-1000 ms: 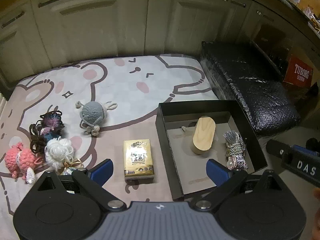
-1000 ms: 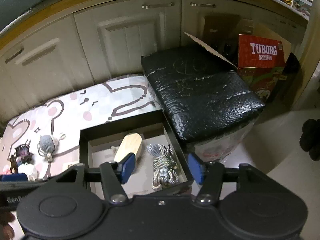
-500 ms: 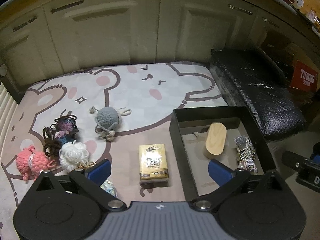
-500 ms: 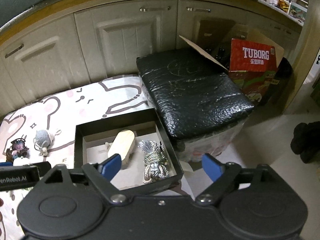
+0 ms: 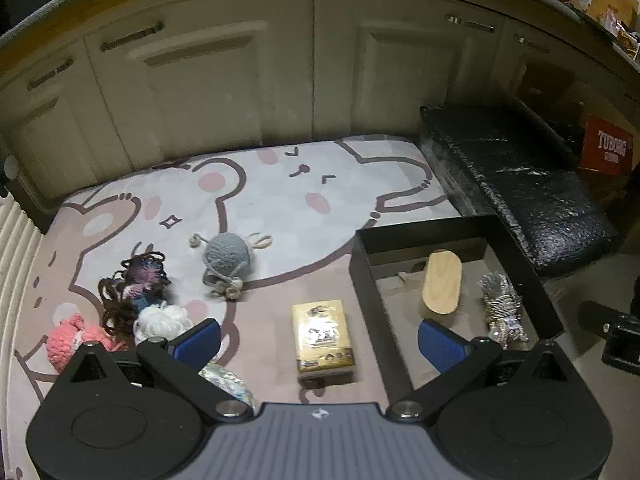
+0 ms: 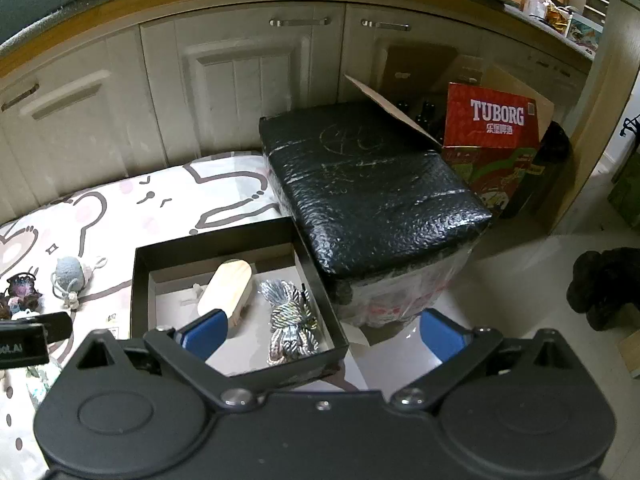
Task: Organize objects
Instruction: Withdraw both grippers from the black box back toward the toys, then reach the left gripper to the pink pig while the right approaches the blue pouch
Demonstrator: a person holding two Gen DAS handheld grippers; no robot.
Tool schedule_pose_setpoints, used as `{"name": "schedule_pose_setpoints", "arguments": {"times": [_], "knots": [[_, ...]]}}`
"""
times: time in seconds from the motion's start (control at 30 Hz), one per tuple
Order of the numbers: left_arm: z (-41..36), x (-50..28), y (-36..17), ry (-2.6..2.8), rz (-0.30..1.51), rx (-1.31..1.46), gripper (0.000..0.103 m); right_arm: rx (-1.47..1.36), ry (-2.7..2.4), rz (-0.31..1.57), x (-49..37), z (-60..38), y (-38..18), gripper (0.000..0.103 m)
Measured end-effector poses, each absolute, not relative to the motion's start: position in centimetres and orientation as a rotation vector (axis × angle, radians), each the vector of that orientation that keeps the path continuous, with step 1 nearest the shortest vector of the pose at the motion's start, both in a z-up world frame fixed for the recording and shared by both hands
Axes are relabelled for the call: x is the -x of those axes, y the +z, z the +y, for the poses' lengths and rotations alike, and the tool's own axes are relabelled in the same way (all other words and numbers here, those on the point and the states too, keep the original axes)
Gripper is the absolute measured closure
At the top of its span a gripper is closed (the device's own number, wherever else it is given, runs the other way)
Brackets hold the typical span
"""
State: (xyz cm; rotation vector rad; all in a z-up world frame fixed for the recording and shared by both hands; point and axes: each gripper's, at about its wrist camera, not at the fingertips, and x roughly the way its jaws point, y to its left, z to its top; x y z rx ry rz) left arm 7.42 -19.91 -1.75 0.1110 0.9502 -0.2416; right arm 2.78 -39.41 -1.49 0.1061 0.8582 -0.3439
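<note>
**A:** Our right gripper has swung wide open since a second ago, when it was much narrower, and both have backed up off the mat. So we'd say the last drop is done: wooden brush and silvery cord bundle sit inside the black box at the mat's right edge.

**B:** Agreed. Our left gripper is wide too, holding nothing. The gold packet lies flat just left of the box, glossy and boxy, probably our next grab. Yarn toys are clustered by the mat's left edge.
</note>
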Motion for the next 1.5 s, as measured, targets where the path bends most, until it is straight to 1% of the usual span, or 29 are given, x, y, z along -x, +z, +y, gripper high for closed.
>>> {"name": "schedule_pose_setpoints", "arguments": {"times": [0.27,1.03,1.5], "knots": [[-17.3,-7.9,-1.7,-0.201,0.942,-0.098,0.000,-0.099,-0.310,0.861,-3.8,-37.6,-1.7,0.000],[-6.6,-9.4,-1.2,-0.055,0.914,-0.042,0.000,-0.056,-0.141,0.869,-7.9,-28.1,-2.2,0.000],[-2.2,-9.8,-1.3,0.012,0.898,-0.003,0.000,-0.013,-0.027,0.873,-9.2,-23.2,-2.5,0.000]]}}
